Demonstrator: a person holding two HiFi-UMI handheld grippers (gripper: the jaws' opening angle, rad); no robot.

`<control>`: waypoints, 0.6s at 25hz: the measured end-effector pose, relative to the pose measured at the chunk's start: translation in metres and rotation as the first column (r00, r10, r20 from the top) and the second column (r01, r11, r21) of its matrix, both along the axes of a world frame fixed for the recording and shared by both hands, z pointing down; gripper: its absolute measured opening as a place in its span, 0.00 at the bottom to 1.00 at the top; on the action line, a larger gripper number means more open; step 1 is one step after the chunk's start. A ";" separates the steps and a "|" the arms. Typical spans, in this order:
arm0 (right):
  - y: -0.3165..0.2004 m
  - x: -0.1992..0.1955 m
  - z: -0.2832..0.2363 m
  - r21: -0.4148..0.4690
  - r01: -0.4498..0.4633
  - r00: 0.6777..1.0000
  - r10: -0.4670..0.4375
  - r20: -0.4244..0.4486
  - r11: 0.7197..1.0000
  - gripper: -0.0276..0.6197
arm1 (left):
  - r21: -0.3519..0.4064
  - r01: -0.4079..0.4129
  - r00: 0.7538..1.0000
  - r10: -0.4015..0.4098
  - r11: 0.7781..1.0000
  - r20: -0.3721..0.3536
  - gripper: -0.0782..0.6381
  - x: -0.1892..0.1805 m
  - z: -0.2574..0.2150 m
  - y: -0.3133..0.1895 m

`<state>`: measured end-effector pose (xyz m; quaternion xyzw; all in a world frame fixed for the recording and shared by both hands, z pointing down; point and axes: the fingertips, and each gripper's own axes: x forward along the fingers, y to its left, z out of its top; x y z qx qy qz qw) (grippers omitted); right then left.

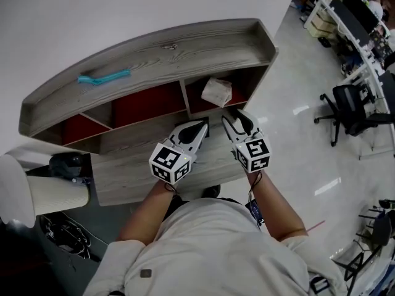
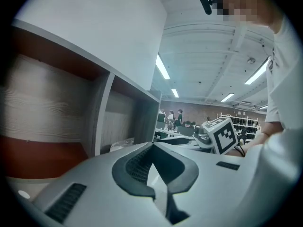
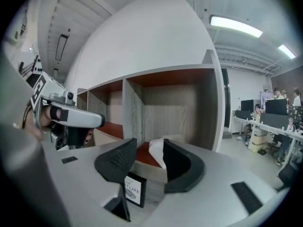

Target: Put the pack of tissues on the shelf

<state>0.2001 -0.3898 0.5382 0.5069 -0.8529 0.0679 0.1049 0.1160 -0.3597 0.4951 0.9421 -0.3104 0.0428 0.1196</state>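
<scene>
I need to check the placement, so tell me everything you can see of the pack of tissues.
The pack of tissues is white, soft and crinkled, apparently film-wrapped. It lies slightly askew in the rightmost compartment of the wooden shelf, on its red floor. Neither claw touches it; the open right claw points at it from outside.

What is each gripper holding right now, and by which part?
Nothing is held. The right gripper is open, and the pack of tissues lies beyond it in the shelf. The left gripper is shut on nothing.
</scene>
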 end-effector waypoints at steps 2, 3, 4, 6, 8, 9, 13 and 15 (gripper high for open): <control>0.013 -0.003 -0.001 0.001 -0.018 1.000 0.018 0.008 1.000 0.32 | 0.001 -0.022 1.000 0.022 1.000 0.002 0.13 -0.004 -0.001 0.006; 0.019 -0.005 -0.003 0.007 -0.027 1.000 0.027 0.013 1.000 0.30 | 0.004 -0.032 0.999 0.032 0.999 0.003 0.13 -0.007 -0.003 0.009; 0.025 -0.008 -0.006 0.015 -0.035 0.999 0.035 0.017 0.999 0.29 | 0.008 -0.039 0.999 0.039 0.999 0.002 0.13 -0.010 -0.005 0.011; 0.037 -0.014 -0.012 0.029 -0.048 0.999 0.048 0.022 0.998 0.25 | 0.012 -0.051 0.999 0.051 0.999 -0.001 0.13 -0.017 -0.008 0.017; 0.049 -0.021 -0.020 0.045 -0.057 0.998 0.055 0.028 0.997 0.22 | 0.015 -0.067 0.998 0.067 0.998 0.000 0.13 -0.024 -0.011 0.024; 0.055 -0.026 -0.024 0.053 -0.059 0.998 0.058 0.031 0.997 0.20 | 0.017 -0.077 0.997 0.077 0.997 0.002 0.13 -0.026 -0.012 0.028; 0.083 -0.047 -0.035 0.070 -0.068 0.997 0.066 0.028 0.995 0.15 | 0.019 -0.105 0.994 0.105 0.994 -0.002 0.13 -0.045 -0.017 0.045; 0.096 -0.059 -0.038 0.073 -0.075 0.997 0.073 0.032 0.995 0.13 | 0.021 -0.121 0.993 0.121 0.992 0.002 0.13 -0.056 -0.018 0.055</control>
